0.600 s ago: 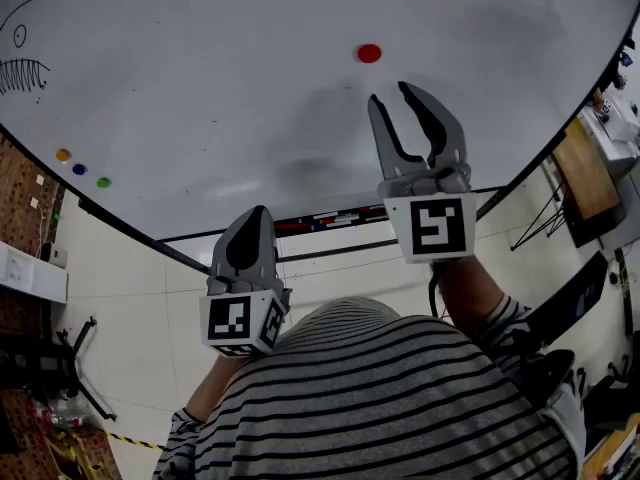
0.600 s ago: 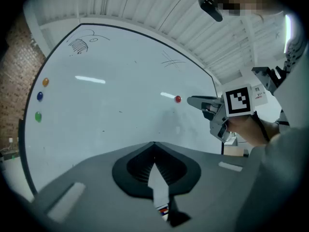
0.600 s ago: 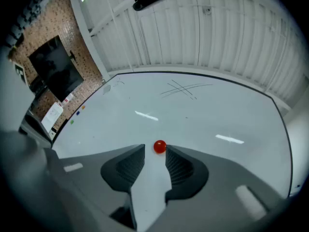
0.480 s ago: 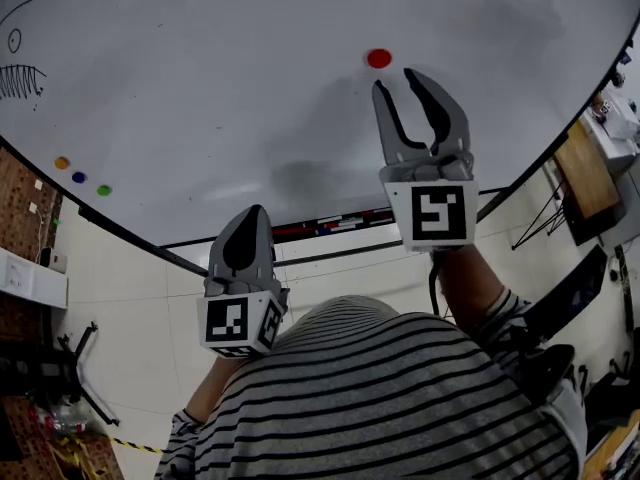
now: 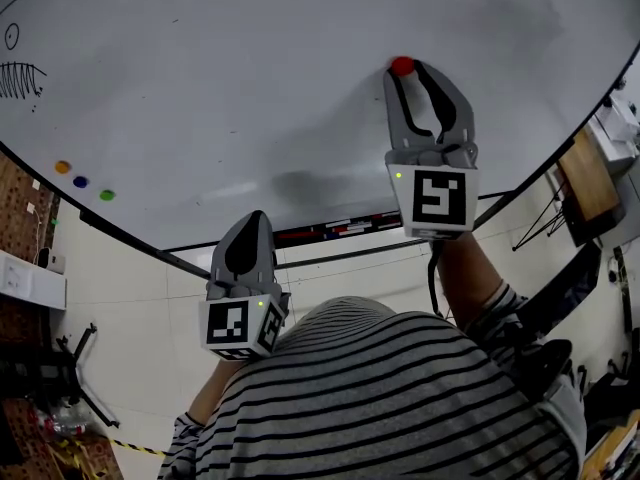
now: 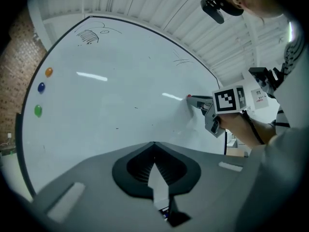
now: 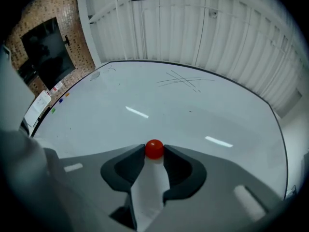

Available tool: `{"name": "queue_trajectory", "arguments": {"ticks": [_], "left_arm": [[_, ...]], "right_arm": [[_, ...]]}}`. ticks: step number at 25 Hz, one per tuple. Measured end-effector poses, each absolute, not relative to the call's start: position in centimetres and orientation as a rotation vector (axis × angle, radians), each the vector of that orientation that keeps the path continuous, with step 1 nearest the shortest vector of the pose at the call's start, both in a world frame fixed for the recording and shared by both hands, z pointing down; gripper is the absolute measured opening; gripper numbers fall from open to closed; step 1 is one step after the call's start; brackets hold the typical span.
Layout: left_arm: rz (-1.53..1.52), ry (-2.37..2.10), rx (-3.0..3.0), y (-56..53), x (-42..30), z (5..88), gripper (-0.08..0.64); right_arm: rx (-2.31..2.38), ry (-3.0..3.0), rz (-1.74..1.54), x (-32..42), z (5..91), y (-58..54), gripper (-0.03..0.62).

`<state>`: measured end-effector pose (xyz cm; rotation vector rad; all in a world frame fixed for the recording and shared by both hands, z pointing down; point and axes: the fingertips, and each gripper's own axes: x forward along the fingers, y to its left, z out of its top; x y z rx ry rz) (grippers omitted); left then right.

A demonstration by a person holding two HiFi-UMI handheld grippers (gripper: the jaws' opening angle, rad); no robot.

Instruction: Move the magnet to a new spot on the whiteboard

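Observation:
A small round red magnet (image 5: 402, 65) sticks to the whiteboard (image 5: 250, 88) at the upper right. My right gripper (image 5: 408, 67) is raised to it with its jaws wide. In the right gripper view the red magnet (image 7: 154, 149) sits right between the two fingertips of my right gripper (image 7: 154, 152), and no squeeze on it shows. The left gripper view shows the red magnet (image 6: 189, 96) at the tip of the right gripper. My left gripper (image 5: 250, 220) hangs lower, below the board's bottom edge, shut and empty, its jaws (image 6: 154, 144) meeting at the tips.
Orange (image 5: 63, 167), blue (image 5: 81, 181) and green (image 5: 107, 195) magnets sit at the board's lower left, near a black drawing (image 5: 20, 73). Markers lie in the tray (image 5: 330, 226) under the board. A wooden desk (image 5: 585, 173) stands at the right.
The right gripper has moved up and forward to the board, so the red magnet now lies between its fingertips. The left gripper has stayed put.

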<state>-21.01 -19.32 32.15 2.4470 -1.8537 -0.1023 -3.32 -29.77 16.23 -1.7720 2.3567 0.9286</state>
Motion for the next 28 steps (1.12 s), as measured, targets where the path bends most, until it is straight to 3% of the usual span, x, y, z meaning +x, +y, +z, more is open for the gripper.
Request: {"name": "queue_trajectory", "arguments": {"ticks": [10,28], "left_arm": [[-0.078,-1.93,2.453,-17.9,-20.2,32.5,0.017],[-0.161,-2.115,2.426,-11.1,-10.9,30.2,0.015]], "right_arm": [[-1.723,2.344,0.821,-1.2,17.0,-25.7,0.123],[-1.658,2.503,0.567,11.8,23.2,-13.0,0.123]]}}
